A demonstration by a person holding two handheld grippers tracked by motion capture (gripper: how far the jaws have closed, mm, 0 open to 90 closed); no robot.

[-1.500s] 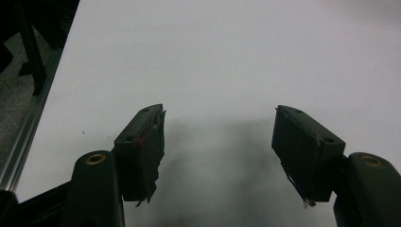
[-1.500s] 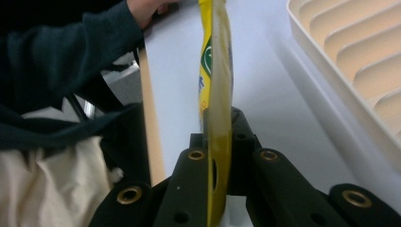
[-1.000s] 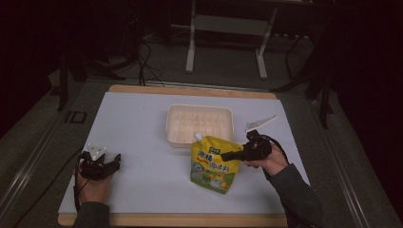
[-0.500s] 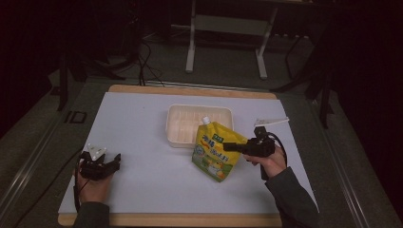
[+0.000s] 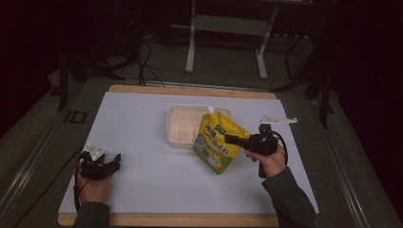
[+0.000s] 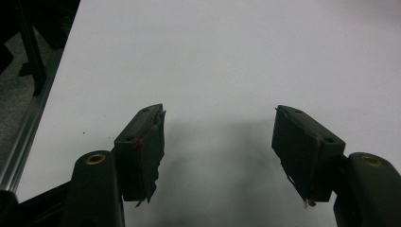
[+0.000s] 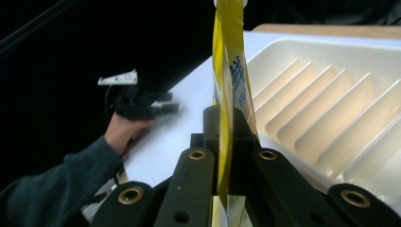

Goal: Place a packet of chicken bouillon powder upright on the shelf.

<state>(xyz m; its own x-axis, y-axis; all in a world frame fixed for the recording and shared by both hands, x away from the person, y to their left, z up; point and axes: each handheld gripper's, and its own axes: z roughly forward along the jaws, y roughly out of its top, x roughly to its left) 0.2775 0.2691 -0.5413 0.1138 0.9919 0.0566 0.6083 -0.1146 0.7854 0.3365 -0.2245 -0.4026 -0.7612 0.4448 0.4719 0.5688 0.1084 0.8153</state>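
From above, the yellow pouch (image 5: 218, 141) shows its printed face, tilted, its cap pointing up toward the white tray (image 5: 177, 127) and its bottom hanging, probably just off the table (image 5: 142, 185). The right gripper (image 7: 226, 124) sees it edge-on, pinched tight. The left gripper (image 6: 217, 142) is wide open, holding nothing.

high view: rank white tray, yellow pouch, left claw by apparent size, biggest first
1. white tray, though the pouch hides part of it.
2. yellow pouch, close behind, and lifted nearer the camera, so unsure.
3. left claw, clearly smallest.
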